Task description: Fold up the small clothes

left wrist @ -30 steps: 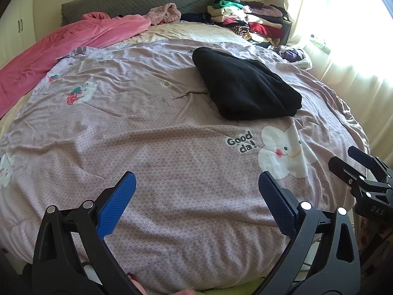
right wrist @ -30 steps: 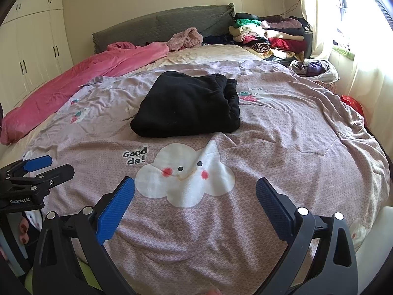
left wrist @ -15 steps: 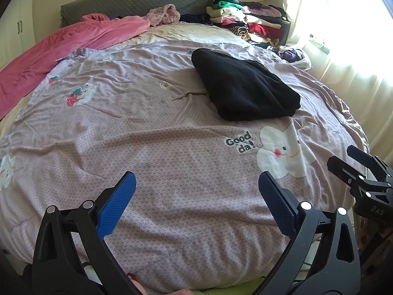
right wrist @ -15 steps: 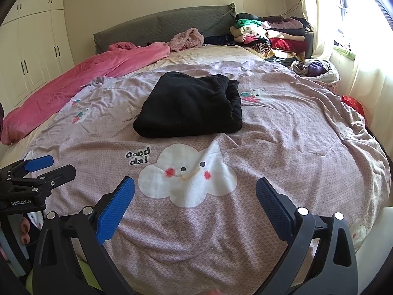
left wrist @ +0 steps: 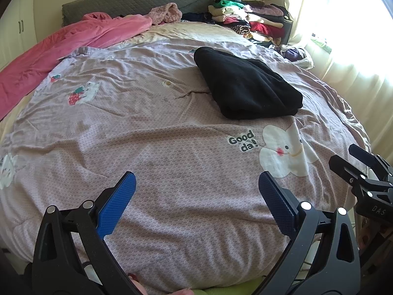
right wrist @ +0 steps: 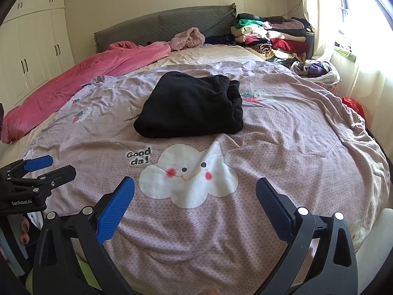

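Note:
A folded black garment (left wrist: 245,88) (right wrist: 191,105) lies flat in the middle of the bed, beyond a white cloud print. My left gripper (left wrist: 196,184) hovers open over the near edge of the bed, well short of the garment, nothing between its blue pads. My right gripper (right wrist: 195,188) is open too, over the cloud print, also empty. Each gripper shows at the edge of the other's view: the right gripper (left wrist: 363,169) at right, the left gripper (right wrist: 41,167) at left.
A mauve printed quilt (right wrist: 282,135) covers the bed. A pink blanket (left wrist: 61,49) lies along the left side. Stacked folded clothes (right wrist: 270,36) sit at the far right by the grey headboard (left wrist: 137,0). A bright curtained window (left wrist: 356,49) is at right, white wardrobes (right wrist: 29,49) at left.
Both views have shifted very slightly; the black garment sits a touch nearer in the right wrist view. The jaws stay apart as before.

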`<action>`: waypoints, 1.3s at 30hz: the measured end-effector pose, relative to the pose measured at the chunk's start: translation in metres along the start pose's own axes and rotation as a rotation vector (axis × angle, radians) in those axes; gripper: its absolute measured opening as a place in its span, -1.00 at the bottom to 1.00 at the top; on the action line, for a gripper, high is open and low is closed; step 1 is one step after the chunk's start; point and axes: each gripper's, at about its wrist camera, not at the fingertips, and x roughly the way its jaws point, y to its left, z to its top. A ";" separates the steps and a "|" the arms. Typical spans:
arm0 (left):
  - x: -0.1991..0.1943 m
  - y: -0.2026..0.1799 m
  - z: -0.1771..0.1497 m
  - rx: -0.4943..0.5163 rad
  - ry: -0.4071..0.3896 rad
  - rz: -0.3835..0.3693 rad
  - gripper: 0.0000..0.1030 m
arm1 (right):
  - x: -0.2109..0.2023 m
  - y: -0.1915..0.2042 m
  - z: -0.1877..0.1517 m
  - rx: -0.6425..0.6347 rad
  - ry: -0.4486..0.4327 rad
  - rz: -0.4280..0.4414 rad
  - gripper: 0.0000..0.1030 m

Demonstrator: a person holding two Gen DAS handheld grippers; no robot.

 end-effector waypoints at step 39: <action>-0.002 0.003 -0.002 -0.006 0.006 0.005 0.82 | -0.002 -0.006 -0.003 0.006 -0.011 -0.058 0.91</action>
